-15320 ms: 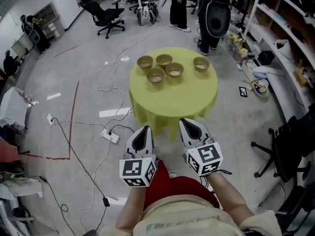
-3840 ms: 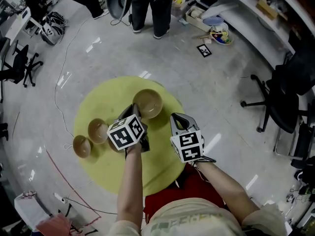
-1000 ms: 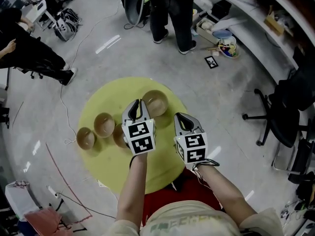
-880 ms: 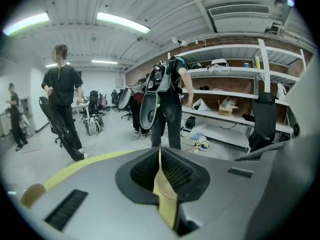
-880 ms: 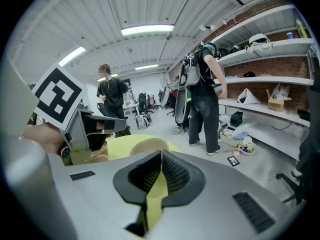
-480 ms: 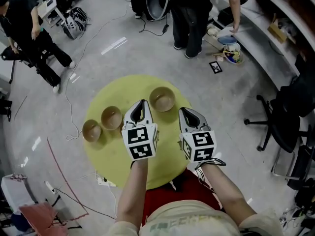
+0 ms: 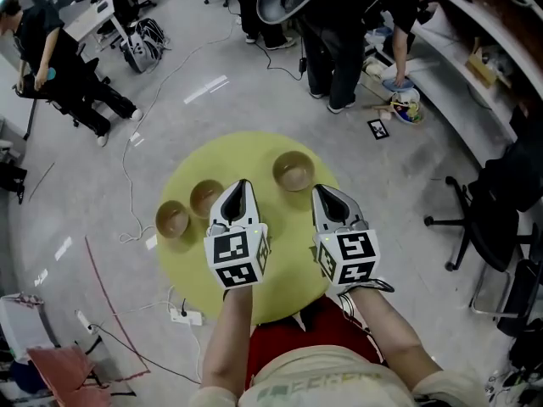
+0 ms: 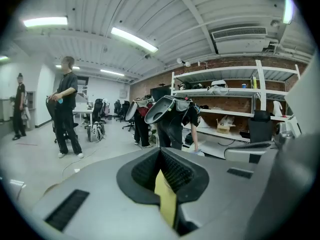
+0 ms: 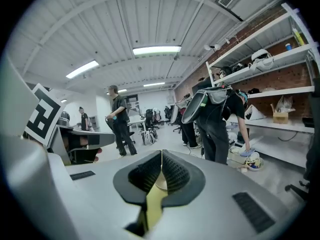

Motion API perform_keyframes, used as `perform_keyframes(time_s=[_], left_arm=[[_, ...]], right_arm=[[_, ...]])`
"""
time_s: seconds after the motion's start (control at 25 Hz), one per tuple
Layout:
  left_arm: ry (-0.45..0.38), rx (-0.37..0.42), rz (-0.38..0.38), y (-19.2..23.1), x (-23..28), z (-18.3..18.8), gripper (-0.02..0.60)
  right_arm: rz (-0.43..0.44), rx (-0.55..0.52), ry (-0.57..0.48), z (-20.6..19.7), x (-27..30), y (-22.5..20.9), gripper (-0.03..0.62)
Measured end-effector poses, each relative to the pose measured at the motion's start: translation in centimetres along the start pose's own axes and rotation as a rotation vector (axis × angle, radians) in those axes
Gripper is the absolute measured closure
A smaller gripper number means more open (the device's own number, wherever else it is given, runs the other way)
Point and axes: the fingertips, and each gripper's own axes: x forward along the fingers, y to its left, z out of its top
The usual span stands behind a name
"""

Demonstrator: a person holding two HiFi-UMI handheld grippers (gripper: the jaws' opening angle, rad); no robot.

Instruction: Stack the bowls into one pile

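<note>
This is an open-plan lab or workshop office. The bare grey concrete floor [image 7: 102, 168] is crossed by loose cables [image 7: 125, 176] and a power strip [image 7: 188, 316], with rolling office chairs [image 7: 496, 206] at the right and desks [image 7: 89, 19] far left. White metal shelving [image 8: 235, 113] lines a brick wall [image 8: 235, 64] under ceiling strip lights [image 8: 134, 39], and people [image 7: 335, 41] stand at the far side.
</note>
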Motion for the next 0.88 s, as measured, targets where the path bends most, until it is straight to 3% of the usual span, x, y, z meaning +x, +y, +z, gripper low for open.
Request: perform_keyframes(time_s=[0.88], left_arm=[[-0.083,-0.044,-0.067,1.7,-11.3,-0.2,0.560]], right_arm=[[-0.031,-0.063,-0.127,2.4,-9.3,6.7,0.559]])
